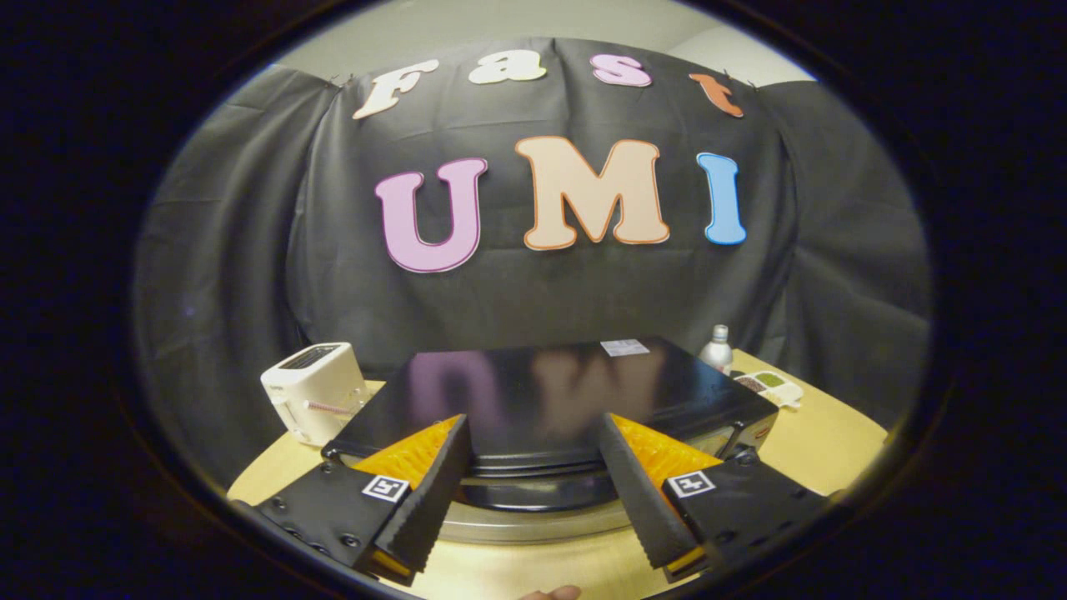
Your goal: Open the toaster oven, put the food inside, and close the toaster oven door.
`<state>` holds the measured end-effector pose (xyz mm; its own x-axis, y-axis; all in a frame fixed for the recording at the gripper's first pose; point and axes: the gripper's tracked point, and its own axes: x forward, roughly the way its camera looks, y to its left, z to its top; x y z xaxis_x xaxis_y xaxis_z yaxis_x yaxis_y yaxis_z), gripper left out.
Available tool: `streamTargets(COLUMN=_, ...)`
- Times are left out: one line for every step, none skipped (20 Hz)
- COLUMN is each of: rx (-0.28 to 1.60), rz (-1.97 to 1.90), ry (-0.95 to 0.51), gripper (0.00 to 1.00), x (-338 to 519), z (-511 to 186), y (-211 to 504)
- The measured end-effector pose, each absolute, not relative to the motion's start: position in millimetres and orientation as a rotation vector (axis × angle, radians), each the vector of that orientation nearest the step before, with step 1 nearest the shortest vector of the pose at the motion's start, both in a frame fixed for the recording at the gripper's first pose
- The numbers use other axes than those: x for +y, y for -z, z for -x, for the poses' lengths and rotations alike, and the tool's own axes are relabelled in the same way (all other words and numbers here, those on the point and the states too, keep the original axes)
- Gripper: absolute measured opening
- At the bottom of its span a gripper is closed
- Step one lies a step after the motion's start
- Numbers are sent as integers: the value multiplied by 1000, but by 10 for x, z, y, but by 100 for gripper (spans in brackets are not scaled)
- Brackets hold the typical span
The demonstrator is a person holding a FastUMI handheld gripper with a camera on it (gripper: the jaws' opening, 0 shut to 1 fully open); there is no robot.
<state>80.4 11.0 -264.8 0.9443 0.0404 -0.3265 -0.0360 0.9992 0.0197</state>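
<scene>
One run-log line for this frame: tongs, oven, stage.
tongs: open, above oven front edge, touching nothing | toaster oven: door state hidden | white toaster: beside it | stage: approach

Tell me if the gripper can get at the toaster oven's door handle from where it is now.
Probably yes. The gripper is open, its fingers spread above the toaster oven, with the door handle between and just below them. Nothing lies between the fingers and the handle.
</scene>
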Motion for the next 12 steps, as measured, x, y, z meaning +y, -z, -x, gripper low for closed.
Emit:
streamTargets(rx=327, rz=-17, ry=-43, gripper=97, x=93, z=-786, y=2669)
streamTargets(rx=318, rz=-17, ry=-47, gripper=97, x=100, z=-773, y=2639)
streamTargets(rx=308, rz=-16, ry=-48, gripper=97, x=108, z=-775, y=2621)
streamTargets(rx=297, rz=-13, ry=-49, gripper=97, x=108, z=-765, y=2646)
streamTargets(rx=289, rz=-9, ry=-48, gripper=97, x=106, z=-758, y=2646)
streamTargets(rx=282, rz=-5, ry=-46, gripper=97, x=108, z=-748, y=2651)
streamTargets(rx=277, rz=-3, ry=-43, gripper=97, x=100, z=-738, y=2647)
streamTargets(rx=269, rz=-1, ry=-41, gripper=97, x=103, z=-732, y=2650)
streamTargets(rx=265, rz=3, ry=-42, gripper=97, x=102, z=-698, y=2626)
streamTargets(rx=261, rz=7, ry=-45, gripper=97, x=117, z=-682, y=2642)
streamTargets(rx=258, rz=15, ry=-47, gripper=97, x=123, z=-652, y=2638)
streamTargets(rx=255, rz=15, ry=-46, gripper=97, x=110, z=-618, y=2635)
